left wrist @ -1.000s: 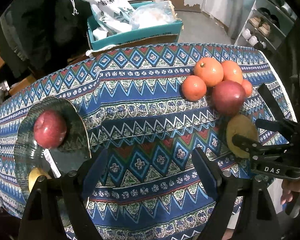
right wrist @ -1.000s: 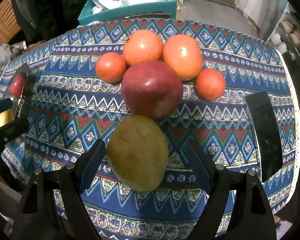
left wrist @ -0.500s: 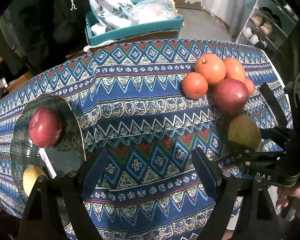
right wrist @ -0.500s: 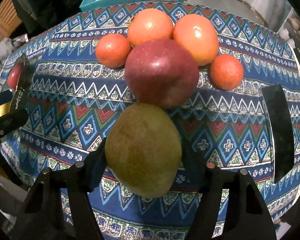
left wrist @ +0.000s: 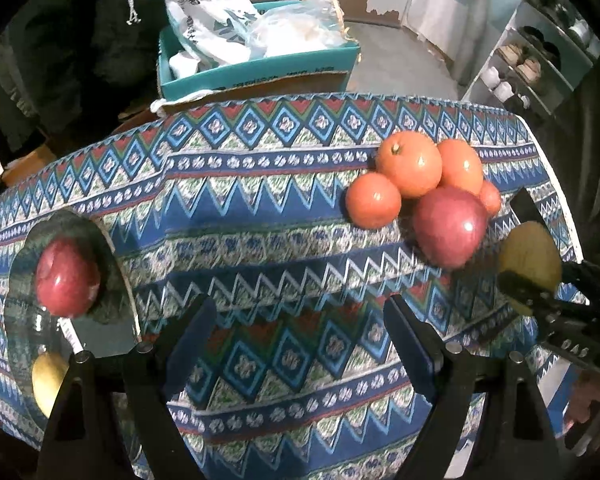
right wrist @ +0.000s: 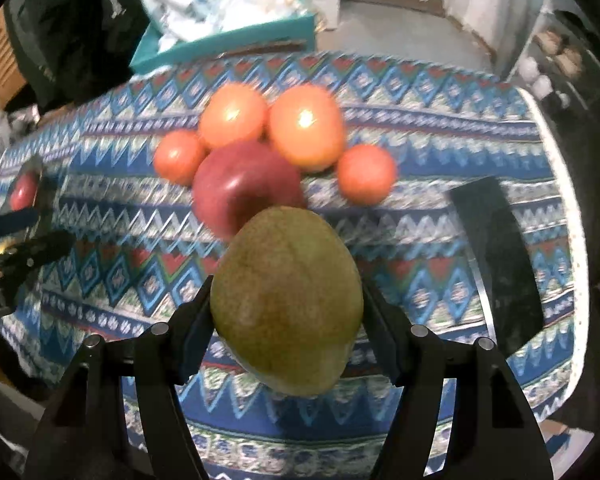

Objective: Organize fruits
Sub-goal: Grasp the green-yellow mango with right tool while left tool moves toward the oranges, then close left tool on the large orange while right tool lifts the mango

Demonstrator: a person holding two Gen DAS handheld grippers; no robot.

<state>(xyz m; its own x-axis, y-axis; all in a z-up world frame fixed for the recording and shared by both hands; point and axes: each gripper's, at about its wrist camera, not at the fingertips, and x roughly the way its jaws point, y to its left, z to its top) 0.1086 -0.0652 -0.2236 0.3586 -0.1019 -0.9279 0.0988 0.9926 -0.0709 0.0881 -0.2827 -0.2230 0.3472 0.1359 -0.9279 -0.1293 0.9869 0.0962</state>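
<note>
At the near edge of the table (right wrist: 556, 152), a green-brown pear (right wrist: 288, 300) is clamped between the fingers of the right gripper (right wrist: 288, 316) and appears lifted clear of the patterned cloth (left wrist: 260, 208). The left gripper (left wrist: 296, 344) is held wide apart over bare cloth, with nothing between its fingers. At near left, a glass plate (left wrist: 116, 248) carries a red apple (left wrist: 66, 276) and a yellow fruit (left wrist: 46, 380). Farther right, a second apple (left wrist: 450, 232) is seen touching four oranges (left wrist: 410, 164). Beyond the table stands a teal box (left wrist: 260, 72).

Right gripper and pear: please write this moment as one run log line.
right gripper: shut on pear | left gripper: open, nothing held | plate: holds apple
</note>
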